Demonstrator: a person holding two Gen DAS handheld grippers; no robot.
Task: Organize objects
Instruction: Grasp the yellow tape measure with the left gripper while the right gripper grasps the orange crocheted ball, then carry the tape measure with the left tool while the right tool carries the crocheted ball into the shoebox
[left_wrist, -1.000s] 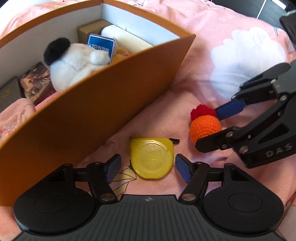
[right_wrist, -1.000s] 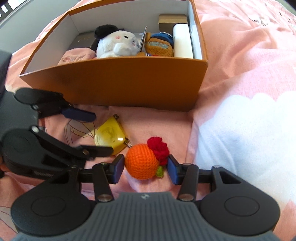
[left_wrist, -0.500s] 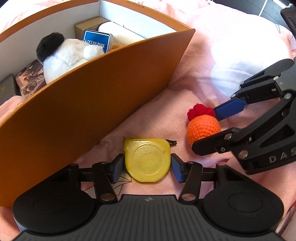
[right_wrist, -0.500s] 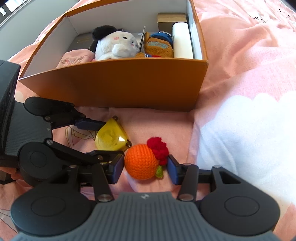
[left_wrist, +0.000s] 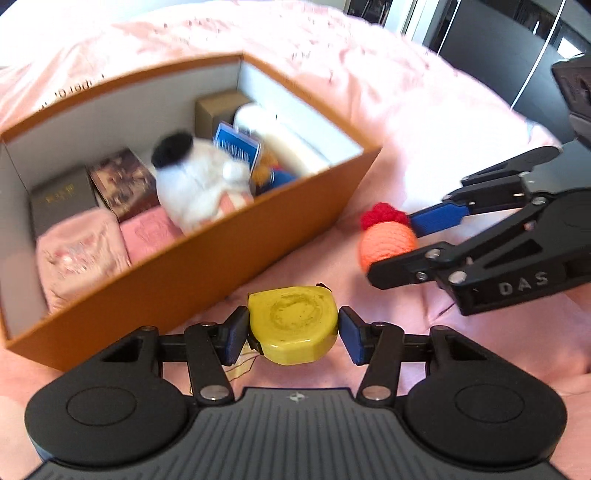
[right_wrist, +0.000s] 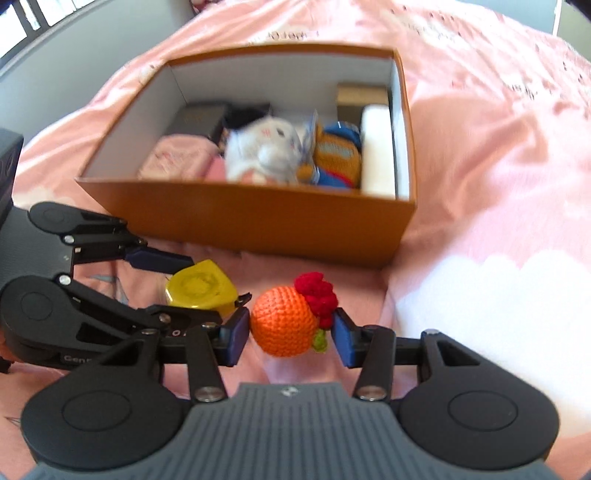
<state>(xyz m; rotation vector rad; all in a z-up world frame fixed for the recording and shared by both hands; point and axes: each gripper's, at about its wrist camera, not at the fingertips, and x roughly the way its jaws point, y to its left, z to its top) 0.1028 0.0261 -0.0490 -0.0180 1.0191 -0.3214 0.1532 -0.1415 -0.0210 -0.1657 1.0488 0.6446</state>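
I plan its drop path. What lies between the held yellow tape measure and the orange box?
Only bare pink bedsheet, per the left wrist view, separates tape measure and box.

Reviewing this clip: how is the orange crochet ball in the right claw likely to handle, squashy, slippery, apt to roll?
The orange crochet ball looks like stuffed yarn, so it probably gives a little between the right claw pads. Its knitted surface should grip rather than slip. Being round, it might roll if dropped, though the red tuft would likely stop it soon.
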